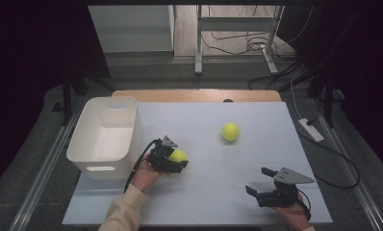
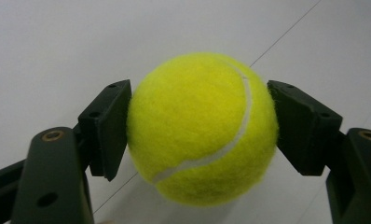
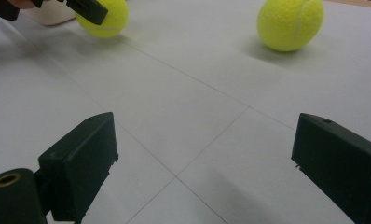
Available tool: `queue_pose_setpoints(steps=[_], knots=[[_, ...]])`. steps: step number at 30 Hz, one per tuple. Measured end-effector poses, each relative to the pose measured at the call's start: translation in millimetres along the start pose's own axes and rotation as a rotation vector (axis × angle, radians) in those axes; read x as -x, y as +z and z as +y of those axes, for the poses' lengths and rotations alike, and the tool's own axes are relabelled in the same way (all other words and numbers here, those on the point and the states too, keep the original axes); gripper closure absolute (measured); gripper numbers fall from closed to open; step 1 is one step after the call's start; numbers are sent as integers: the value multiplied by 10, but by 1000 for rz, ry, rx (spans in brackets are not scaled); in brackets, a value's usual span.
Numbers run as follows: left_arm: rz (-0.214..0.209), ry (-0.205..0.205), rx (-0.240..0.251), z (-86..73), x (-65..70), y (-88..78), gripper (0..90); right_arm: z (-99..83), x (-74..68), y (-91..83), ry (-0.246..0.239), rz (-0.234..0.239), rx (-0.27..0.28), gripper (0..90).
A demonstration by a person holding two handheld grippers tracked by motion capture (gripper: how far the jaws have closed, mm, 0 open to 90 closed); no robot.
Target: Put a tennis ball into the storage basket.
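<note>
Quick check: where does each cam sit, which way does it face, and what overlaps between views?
High view: above the person's side, looking forward and down on the white table; forearms, left tongs and right tongs show.
Left gripper view: rides the left tongs, looking along jaws clamped on the held tennis ball.
Right gripper view: rides the right tongs, jaws open, facing across the table.
Shared: high and right gripper views both show the loose tennis ball and the held one.

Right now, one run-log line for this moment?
left gripper: shut on tennis ball | right gripper: open, idle | second ball: on table | bin: empty
</note>
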State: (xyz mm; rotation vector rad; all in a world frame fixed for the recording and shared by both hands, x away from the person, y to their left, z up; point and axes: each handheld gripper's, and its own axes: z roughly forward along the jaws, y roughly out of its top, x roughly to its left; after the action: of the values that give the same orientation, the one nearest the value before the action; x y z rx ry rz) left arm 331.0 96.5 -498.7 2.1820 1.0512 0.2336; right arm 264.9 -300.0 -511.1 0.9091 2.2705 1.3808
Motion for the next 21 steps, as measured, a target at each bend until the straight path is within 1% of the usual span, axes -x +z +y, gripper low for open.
queue_pose_setpoints(steps=[1, 2, 3, 5, 10, 12, 13, 14, 17, 21], knots=[[1, -5, 11, 1, 4, -15, 266, 0, 0, 1, 1, 0, 0, 66], [1, -5, 11, 1, 4, -15, 266, 0, 0, 1, 1, 0, 0, 66], [-1, -4, 27, 3, 5, -42, 266, 0, 1, 1, 1, 0, 0, 66], [-12, -8, 41, 4, 5, -76, 266, 0, 0, 0, 0, 0, 0, 66], [-26, -12, 64, 3, 6, -129, 266, 1, -1, 1, 2, 0, 2, 66], [-43, -20, 88, 4, -1, -172, 266, 2, -1, 1, 2, 0, 2, 66], [-46, -21, 93, 5, -2, -186, 266, 1, 0, 1, 4, 1, 5, 66], [-47, -24, 108, 7, -1, -220, 266, 1, 0, 1, 4, 1, 5, 66], [-49, -24, 120, 10, 4, -258, 266, 1, -1, 1, 4, 1, 4, 66], [-51, -14, 137, 23, 18, -316, 266, 1, -2, 0, 3, 1, 5, 66]])
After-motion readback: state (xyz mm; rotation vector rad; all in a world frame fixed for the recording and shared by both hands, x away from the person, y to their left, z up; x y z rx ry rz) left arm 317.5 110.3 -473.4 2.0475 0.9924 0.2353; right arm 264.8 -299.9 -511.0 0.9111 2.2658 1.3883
